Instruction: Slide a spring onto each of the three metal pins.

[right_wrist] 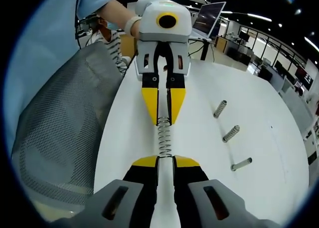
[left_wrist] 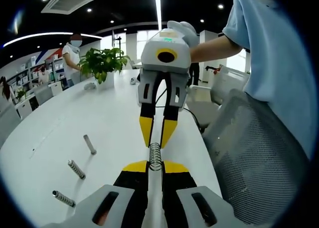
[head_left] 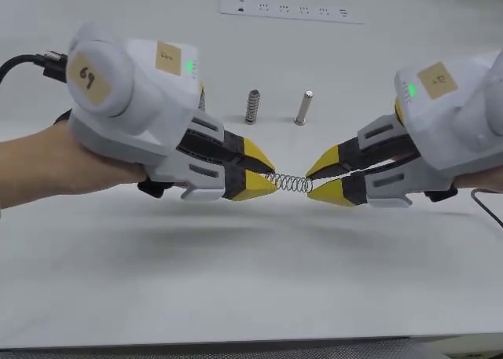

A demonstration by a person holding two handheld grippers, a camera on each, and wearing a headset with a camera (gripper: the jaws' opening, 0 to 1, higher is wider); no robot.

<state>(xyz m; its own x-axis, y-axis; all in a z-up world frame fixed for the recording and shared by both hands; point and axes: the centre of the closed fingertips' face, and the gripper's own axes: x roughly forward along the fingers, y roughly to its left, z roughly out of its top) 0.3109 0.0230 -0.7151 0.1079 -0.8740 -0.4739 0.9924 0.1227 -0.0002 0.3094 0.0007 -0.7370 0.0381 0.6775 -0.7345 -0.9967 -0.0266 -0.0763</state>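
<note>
A small metal spring (head_left: 288, 183) hangs level above the white table, held at both ends. My left gripper (head_left: 272, 178) is shut on its left end and my right gripper (head_left: 310, 183) on its right end. The left gripper view has the spring (left_wrist: 155, 155) rising from my left gripper (left_wrist: 155, 165) to the right gripper (left_wrist: 156, 140) opposite. In the right gripper view the spring (right_wrist: 164, 135) runs from my right gripper (right_wrist: 165, 160) to the left gripper (right_wrist: 164, 119). Behind stand a bare pin (head_left: 303, 108) and a pin with a spring on it (head_left: 252, 106). A second sprung pin (left_wrist: 64, 198) stands in line with them.
A white power strip (head_left: 291, 11) lies at the table's far edge. A dark cable (head_left: 487, 206) loops at the right. A mesh chair (left_wrist: 249, 153) stands beside the table, a potted plant (left_wrist: 102, 63) at its far end and a laptop (right_wrist: 207, 18) at the other.
</note>
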